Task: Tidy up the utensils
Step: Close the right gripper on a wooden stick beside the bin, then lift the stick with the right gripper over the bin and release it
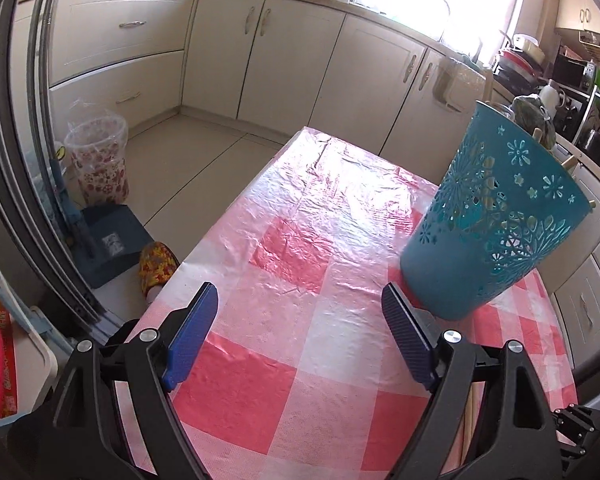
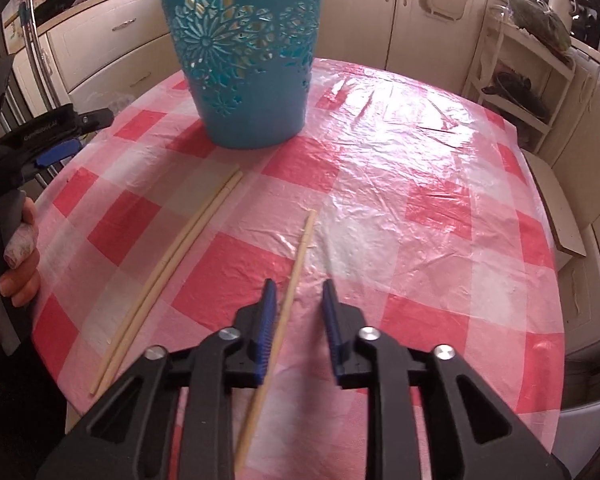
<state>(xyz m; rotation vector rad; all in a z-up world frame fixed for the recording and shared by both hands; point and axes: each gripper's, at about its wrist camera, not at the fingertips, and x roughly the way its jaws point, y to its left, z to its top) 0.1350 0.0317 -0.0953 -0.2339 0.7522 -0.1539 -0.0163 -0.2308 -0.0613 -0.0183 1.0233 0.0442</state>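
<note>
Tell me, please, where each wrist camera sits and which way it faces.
Left wrist: sits on the left gripper, looking down along its wide-open fingers across the checked table toward the kitchen cabinets; a slippered foot shows beside the table.
Right wrist: sits on the right gripper, looking down at a single chopstick lying between its fingers; the person's left hand shows at the picture's left edge.
Shared: the blue basket, the table and the cabinets.
</note>
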